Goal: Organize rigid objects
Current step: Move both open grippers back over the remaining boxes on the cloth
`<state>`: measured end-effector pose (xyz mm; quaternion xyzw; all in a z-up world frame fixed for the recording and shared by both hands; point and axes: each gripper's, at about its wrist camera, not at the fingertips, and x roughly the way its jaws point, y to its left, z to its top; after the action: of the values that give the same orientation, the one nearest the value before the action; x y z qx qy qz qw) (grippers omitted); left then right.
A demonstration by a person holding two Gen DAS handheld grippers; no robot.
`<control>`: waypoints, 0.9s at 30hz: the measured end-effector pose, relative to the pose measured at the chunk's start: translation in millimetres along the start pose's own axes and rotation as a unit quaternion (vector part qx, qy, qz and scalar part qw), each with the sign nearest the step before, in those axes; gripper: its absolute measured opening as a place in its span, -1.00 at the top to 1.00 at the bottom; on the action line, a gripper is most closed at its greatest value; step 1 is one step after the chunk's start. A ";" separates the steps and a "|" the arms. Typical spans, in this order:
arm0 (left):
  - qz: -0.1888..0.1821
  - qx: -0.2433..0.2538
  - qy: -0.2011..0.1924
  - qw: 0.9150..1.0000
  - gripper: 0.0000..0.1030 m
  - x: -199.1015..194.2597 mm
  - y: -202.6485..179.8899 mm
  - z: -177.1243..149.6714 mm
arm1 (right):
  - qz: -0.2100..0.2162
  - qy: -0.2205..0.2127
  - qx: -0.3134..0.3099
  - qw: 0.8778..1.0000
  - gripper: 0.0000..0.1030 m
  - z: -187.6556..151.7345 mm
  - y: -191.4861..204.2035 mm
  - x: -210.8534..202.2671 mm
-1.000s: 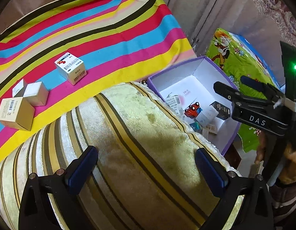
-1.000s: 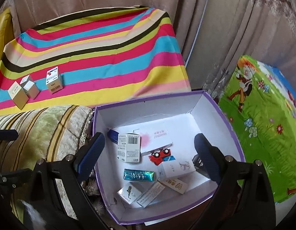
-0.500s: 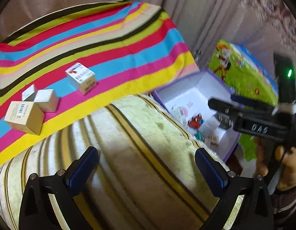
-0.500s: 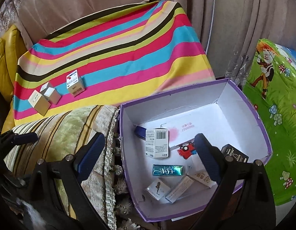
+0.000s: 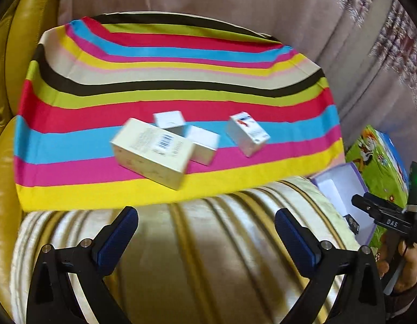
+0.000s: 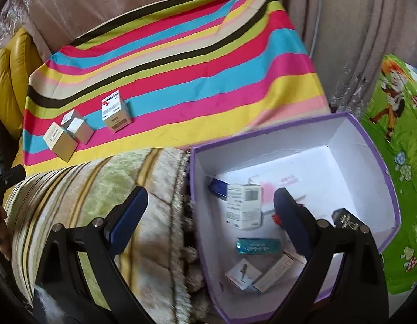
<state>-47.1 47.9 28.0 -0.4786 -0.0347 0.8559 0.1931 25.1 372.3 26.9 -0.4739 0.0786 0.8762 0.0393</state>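
**Both grippers empty, boxes waiting on the striped cloth**

Presently the left gripper [image 5: 205, 229] hangs over the striped cushion [image 5: 208, 243] with its fingers wide and nothing between them; beyond the cushion, on the rainbow cloth [image 5: 181, 86], lie a beige box [image 5: 151, 152], two small white boxes touching it, and a red-marked box [image 5: 247, 133] a little apart; the right gripper [image 6: 211, 213] is likewise spread wide and empty, straddling the cushion's edge and the purple bin [image 6: 375, 148], which holds assorted small packages.
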 end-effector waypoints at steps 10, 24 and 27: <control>0.028 0.028 0.016 0.999 -0.99 22.5 22.2 27.1 | 0.030 0.003 -0.041 0.999 -0.86 23.0 48.9 14.0; 0.048 0.079 0.044 0.995 -0.99 56.6 26.7 49.2 | 0.045 0.011 -0.081 0.996 -0.86 50.9 99.9 47.7; 0.052 0.096 0.048 0.993 -0.99 62.2 24.5 52.0 | 0.045 0.012 -0.090 0.995 -0.86 56.7 109.6 56.5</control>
<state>-126.7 54.4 0.0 -0.4996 0.0817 0.8402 0.1946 -68.3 274.0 21.1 -0.4823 0.0213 0.8747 -0.0438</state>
